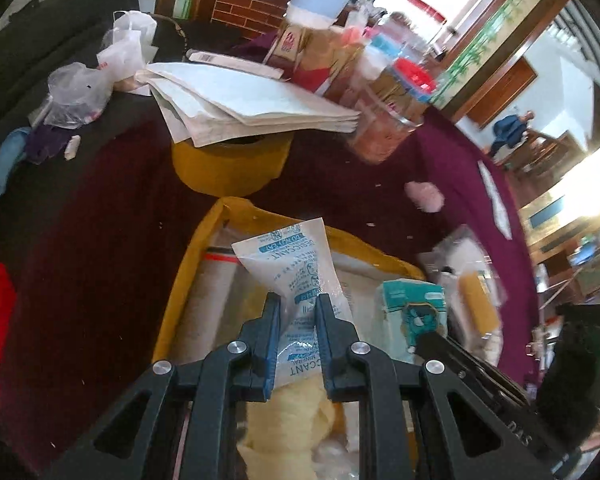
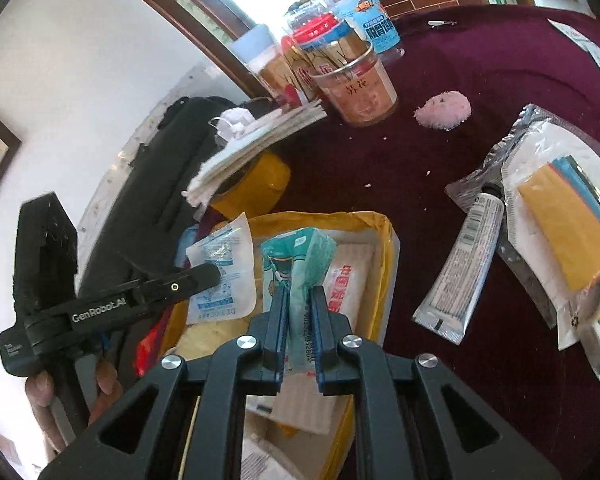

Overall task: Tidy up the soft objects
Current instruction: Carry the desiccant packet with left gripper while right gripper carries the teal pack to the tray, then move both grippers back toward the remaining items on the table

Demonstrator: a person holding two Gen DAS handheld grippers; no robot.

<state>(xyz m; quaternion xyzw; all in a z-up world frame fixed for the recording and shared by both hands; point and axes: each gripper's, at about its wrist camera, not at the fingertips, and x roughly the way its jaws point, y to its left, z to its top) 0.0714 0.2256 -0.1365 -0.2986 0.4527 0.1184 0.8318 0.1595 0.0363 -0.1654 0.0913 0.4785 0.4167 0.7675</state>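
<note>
My left gripper [image 1: 298, 300] is shut on a white desiccant packet [image 1: 288, 264] and holds it above the yellow-lined box [image 1: 216, 220]. It also shows in the right wrist view [image 2: 204, 276], where the packet [image 2: 224, 268] hangs over the box's left side. My right gripper [image 2: 299, 292] is shut on a teal tissue pack [image 2: 296, 264], over the same box [image 2: 380, 224]. The tissue pack shows in the left wrist view [image 1: 412, 304]. A pink fluffy puff [image 2: 444, 110] lies on the maroon cloth beyond the box.
A white tube [image 2: 460, 272] and a foil bag holding yellow cloths [image 2: 564, 232] lie right of the box. A yellow tape roll [image 1: 228, 164] under a paper stack [image 1: 252, 100], plus cups and jars [image 2: 356, 80], stand behind it. A black bag [image 2: 172, 172] lies at left.
</note>
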